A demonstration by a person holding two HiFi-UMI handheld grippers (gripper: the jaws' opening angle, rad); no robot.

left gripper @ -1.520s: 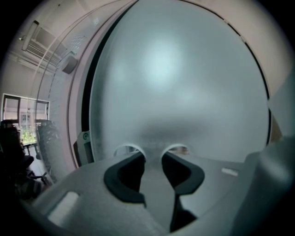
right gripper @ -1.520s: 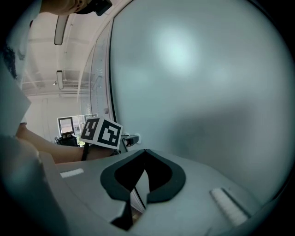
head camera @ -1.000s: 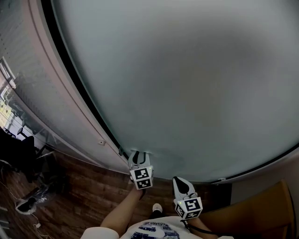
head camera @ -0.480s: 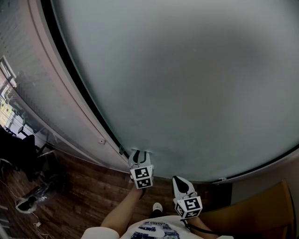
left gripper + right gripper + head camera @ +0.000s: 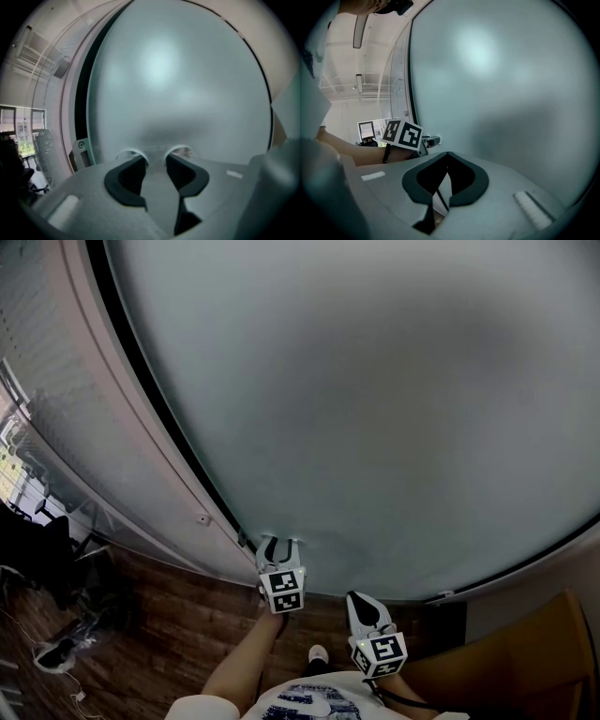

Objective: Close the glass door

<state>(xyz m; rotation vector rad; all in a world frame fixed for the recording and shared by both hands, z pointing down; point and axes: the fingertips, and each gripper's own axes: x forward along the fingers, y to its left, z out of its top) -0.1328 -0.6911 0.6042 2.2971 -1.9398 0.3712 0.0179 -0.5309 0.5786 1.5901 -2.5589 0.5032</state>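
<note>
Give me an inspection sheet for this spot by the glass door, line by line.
surface: dark wood-plank floor
job's things: frosted glass door, dark strip along its left edge
clutter: dark chair far left; brown wooden panel lower right
grippers: left tongs close to the glass, jaws opening, nothing between them; right tongs shut, empty
cables: thin leads seem to lie on the floor, far left
surroundings: pale door frame, glazed partition beyond

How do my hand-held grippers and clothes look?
The left hand-held gripper and the right hand-held gripper are white, with black-padded jaws and a cube of black-and-white square markers. The left one's jaws are opening, empty. The shirt is white with a blue print.
</note>
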